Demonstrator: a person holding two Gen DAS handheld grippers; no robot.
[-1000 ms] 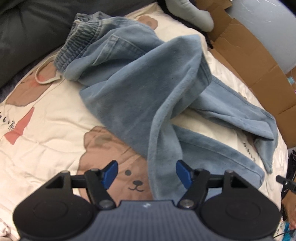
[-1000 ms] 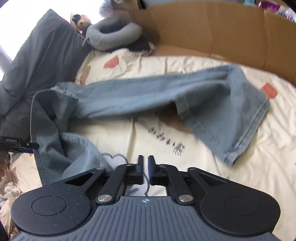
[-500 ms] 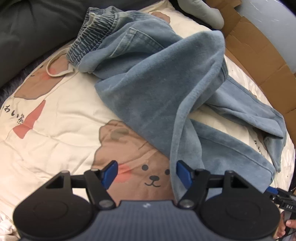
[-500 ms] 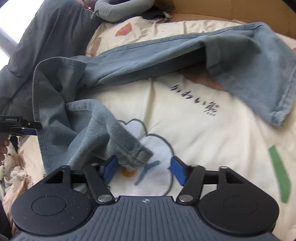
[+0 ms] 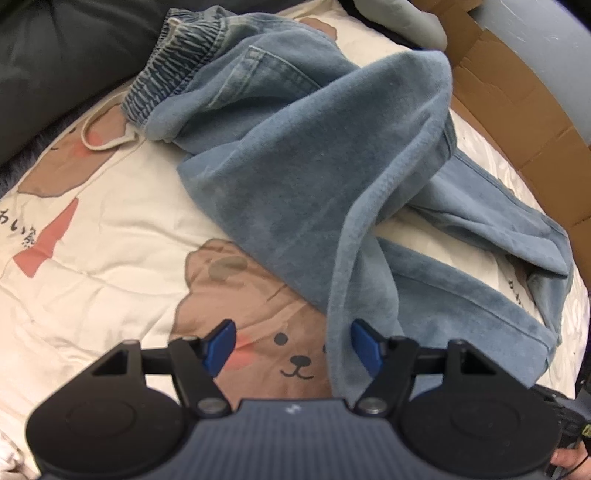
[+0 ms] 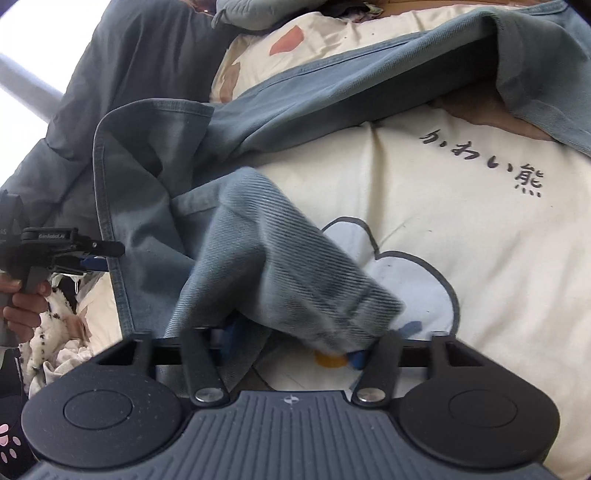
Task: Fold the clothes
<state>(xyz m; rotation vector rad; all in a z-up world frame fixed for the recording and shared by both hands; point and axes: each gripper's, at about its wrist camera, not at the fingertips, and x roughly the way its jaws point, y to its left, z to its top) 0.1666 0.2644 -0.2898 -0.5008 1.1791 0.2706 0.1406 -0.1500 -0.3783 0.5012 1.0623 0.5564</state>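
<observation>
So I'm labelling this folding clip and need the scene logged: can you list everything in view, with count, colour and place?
jeans: one, light blue, crumpled across the bed, elastic waistband at the far end
duvet cover: one, cream with brown bear print, under the jeans
drawstring: one, cream, looped beside the waistband
pillow: one, dark grey, at the head of the bed
neck pillow: one, grey, far edge
cardboard: brown, along the bed's side
left tool: black, blue pads, open, a jeans fold by one pad
right tool: black, closing on a jeans leg hem
hand: one, gripping the left tool's handle
</observation>
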